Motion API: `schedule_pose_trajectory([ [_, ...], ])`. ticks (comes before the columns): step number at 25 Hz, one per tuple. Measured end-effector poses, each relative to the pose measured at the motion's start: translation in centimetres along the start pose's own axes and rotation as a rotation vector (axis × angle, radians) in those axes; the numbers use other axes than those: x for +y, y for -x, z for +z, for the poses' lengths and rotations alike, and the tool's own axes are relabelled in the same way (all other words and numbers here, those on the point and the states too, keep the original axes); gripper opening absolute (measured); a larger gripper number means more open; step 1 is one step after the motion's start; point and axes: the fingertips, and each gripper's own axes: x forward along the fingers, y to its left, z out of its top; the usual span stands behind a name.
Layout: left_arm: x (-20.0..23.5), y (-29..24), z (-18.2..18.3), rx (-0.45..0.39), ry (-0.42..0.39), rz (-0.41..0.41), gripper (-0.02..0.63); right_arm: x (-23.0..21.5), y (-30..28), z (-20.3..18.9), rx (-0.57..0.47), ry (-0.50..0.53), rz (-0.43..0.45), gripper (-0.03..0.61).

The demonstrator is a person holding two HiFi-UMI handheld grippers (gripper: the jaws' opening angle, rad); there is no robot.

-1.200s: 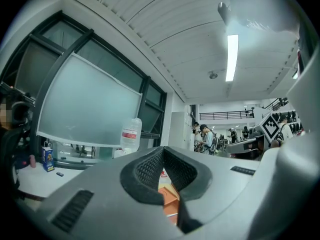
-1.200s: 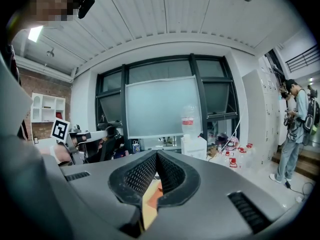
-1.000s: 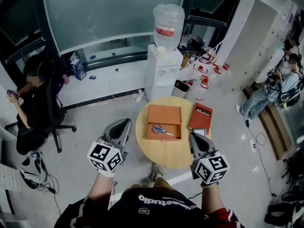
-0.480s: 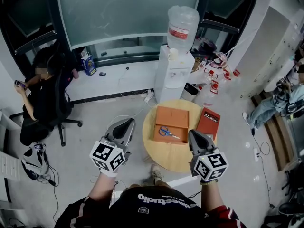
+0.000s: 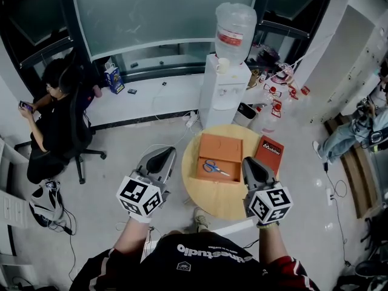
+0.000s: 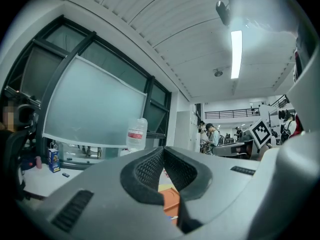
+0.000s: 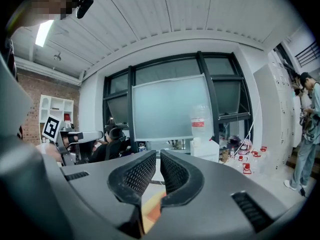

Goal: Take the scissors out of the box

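Observation:
An open orange box (image 5: 219,158) lies on a small round wooden table (image 5: 225,202). Scissors (image 5: 215,168) with blue handles rest inside the box's near half. My left gripper (image 5: 163,155) hovers off the table's left edge, above the floor, shut with nothing in it. My right gripper (image 5: 249,162) hangs over the table's near right part, just right of the box, also shut and empty. In the left gripper view the left gripper (image 6: 162,151) has its pads meeting, with a strip of the orange box (image 6: 171,204) showing below. The right gripper (image 7: 158,157) shows only a narrow slit between its pads.
A red book (image 5: 268,153) lies on the table right of the box. Behind the table stands a white water dispenser (image 5: 223,93) with a bottle (image 5: 235,24). A seated person (image 5: 51,123) is at far left, another person (image 5: 371,120) at far right. Small red-and-white items (image 5: 276,96) litter the floor.
The head view has shifted, so the table and box sit a little further right and higher. Both grippers hold about the same pose beside the box, still shut.

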Motion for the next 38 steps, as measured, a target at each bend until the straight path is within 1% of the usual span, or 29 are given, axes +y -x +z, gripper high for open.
schedule_pose_trajectory([
  [3, -0.4, -0.5, -0.2, 0.006, 0.002, -0.003, 0.017, -0.6, -0.2, 0.0, 0.002, 0.000, 0.015, 0.080],
  [12, -1.4, -2.0, -1.3, 0.030, 0.000, -0.014, 0.017, -1.6, -2.0, -2.9, 0.074, -0.003, 0.071, 0.110],
  [15, -1.3, -2.5, -1.6, 0.037, -0.007, -0.015, 0.017, -1.6, -3.0, -4.3, 0.108, 0.015, 0.101, 0.114],
  [19, -1.4, -2.8, -2.4, 0.051, -0.021, -0.011, 0.017, -1.7, -4.5, -7.1, 0.169, 0.036, 0.129, 0.117],
  [22, -1.3, -2.9, -3.0, 0.060, -0.008, -0.002, 0.017, -2.0, -5.8, -9.4, 0.224, 0.047, 0.148, 0.117],
  [24, -1.2, -3.0, -3.4, 0.068, 0.000, 0.004, 0.017, -2.0, -6.6, -11.0, 0.268, 0.073, 0.158, 0.117],
  [28, -0.9, -3.2, -4.1, 0.082, -0.002, 0.012, 0.017, -1.8, -8.2, -14.1, 0.345, 0.123, 0.185, 0.117],
  [33, -0.2, -3.5, -4.9, 0.096, -0.001, 0.034, 0.017, -1.8, -10.2, -18.1, 0.439, 0.162, 0.223, 0.117],
  [38, 0.3, -3.7, -5.8, 0.113, 0.010, 0.051, 0.017, -2.0, -11.9, -21.9, 0.522, 0.179, 0.249, 0.117],
])
